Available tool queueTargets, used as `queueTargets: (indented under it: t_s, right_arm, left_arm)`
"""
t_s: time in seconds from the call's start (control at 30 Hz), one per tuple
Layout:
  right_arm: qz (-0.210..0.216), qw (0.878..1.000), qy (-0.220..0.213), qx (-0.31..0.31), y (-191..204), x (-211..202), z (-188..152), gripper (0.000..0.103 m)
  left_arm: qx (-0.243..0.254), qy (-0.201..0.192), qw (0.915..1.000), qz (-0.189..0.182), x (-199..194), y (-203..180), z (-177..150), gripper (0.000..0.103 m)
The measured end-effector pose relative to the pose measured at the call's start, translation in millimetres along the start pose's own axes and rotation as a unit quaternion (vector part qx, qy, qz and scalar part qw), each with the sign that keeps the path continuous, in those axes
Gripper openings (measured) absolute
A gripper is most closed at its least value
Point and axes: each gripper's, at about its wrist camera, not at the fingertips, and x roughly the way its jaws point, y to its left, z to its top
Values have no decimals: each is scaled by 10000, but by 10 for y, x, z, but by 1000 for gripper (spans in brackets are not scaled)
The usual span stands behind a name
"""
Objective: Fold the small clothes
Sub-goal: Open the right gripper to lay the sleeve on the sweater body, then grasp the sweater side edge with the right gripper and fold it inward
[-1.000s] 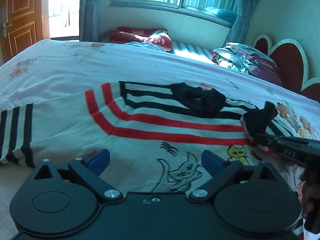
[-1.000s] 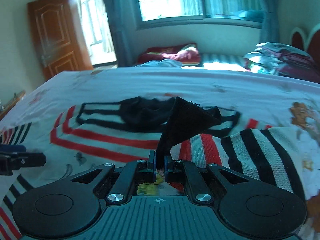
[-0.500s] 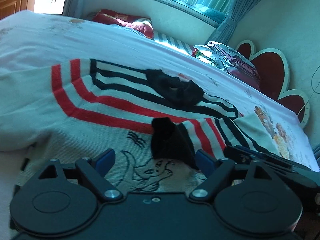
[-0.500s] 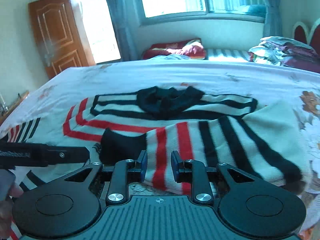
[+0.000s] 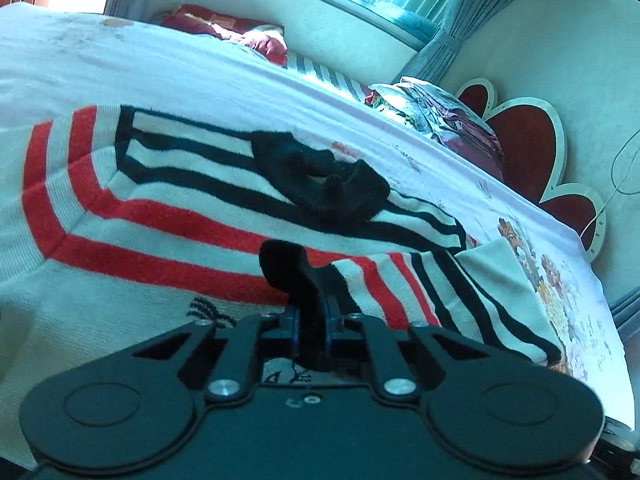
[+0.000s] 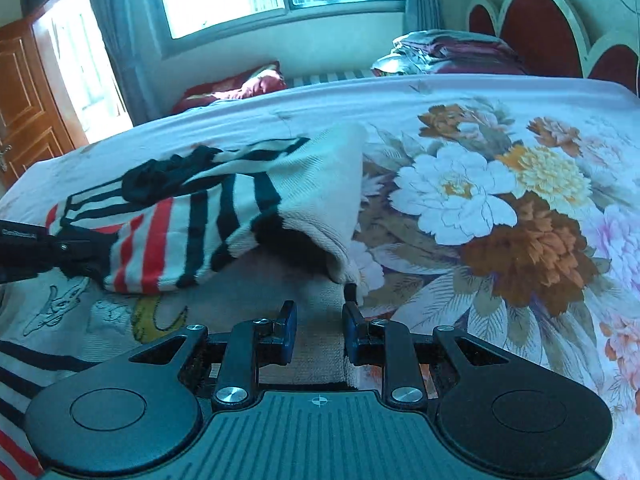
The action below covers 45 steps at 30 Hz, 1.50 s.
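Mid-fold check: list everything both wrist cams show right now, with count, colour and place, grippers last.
sweater: one, cream with red and black stripes and cat drawings, spread on the bed, right sleeve folded across its front
black cuff: one, on the folded sleeve's end, clamped in the left gripper
black collar: one, at the sweater's far edge
bedsheet: one, white with a large flower print, under the sweater
folded bedding: one pile, maroon and grey, by the headboard
headboard: one, red with white scalloped trim, far right
red cushion: one, under the window
door: one, brown wood, far left
left gripper: black, blue pads, shut on the cuff
right gripper: black, blue pads, open, nothing gripped
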Motion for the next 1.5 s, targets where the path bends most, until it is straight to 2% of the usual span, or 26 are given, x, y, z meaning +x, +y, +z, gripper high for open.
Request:
queueTargets:
  t_s: [0.13,0.2,0.33,0.53,0.63,0.67,0.7,0.73,0.77,0.8,0.87,1.03,1.13,1.2,1.27,1.3,1.33,1.4,1.43,1.47,1.5]
  right_arm:
    - [-60,9996,-37,279,-75,116,48,25]
    - [-162,9997,28,198,-60,174,80,25]
    - [-186,9996,-5,222,-92,181,95,25]
    - [-147,9997,168,28,-107,223,124,24]
    - [70,9999,-72,38,-163,35,179,24]
    - [73,9998,-207,27,-184,-44,201,25]
    - [91,9994,-326,67,-216,-103,232,25]
    - [132,9990,-396,157,-251,-125,272,25]
    - [215,9985,-408,288,-288,-99,346,25]
    - [288,9979,-395,421,-322,-37,430,25]
    - [461,9958,-369,703,-382,138,608,25]
    - [685,9928,-198,961,-511,705,1014,25]
    - [865,9904,-7,1080,-608,1007,1150,25]
    - [1123,9865,107,1184,-656,1144,1187,25]
    - [1346,9837,215,1176,-663,1222,1198,24]
    - [1299,9864,133,998,-632,1197,1192,21]
    - [1032,9923,40,688,-581,1152,1198,8]
    - [369,9989,-135,259,-513,1083,1165,0]
    - [109,9997,-132,150,-511,1098,1135,0]
    - [-54,9999,60,112,-539,1180,1096,0]
    - [4,9999,16,163,-573,1188,1066,0]
  left_arm:
    - [193,-417,9984,320,-278,133,103,9]
    - [283,-289,9979,513,-289,262,120,9]
    - [164,-23,9981,594,-189,388,79,9]
    - [289,45,9970,719,-148,394,-24,9]
    - [332,17,9970,706,-179,427,-11,27]
    - [363,-64,9967,727,-219,437,-13,44]
    - [392,-173,9961,775,-257,436,-13,66]
    - [432,-303,9954,805,-293,436,-7,72]
    - [444,-336,9952,810,-298,444,7,69]
    - [421,-253,9958,769,-267,463,34,55]
    - [324,-94,9964,774,-179,503,85,42]
    - [294,-99,9960,836,-44,538,209,33]
    - [301,-109,9962,813,17,563,231,23]
    - [302,-107,9967,746,40,573,233,11]
    - [316,-108,9974,645,48,566,230,4]
    - [393,-256,9964,702,17,531,224,3]
    - [423,-494,9949,777,-39,502,206,3]
    - [326,-564,9925,1036,-48,502,177,3]
    - [335,-473,9913,1181,0,512,147,3]
    - [354,-491,9908,1209,29,528,114,4]
    - [419,-528,9900,1239,29,509,103,4]
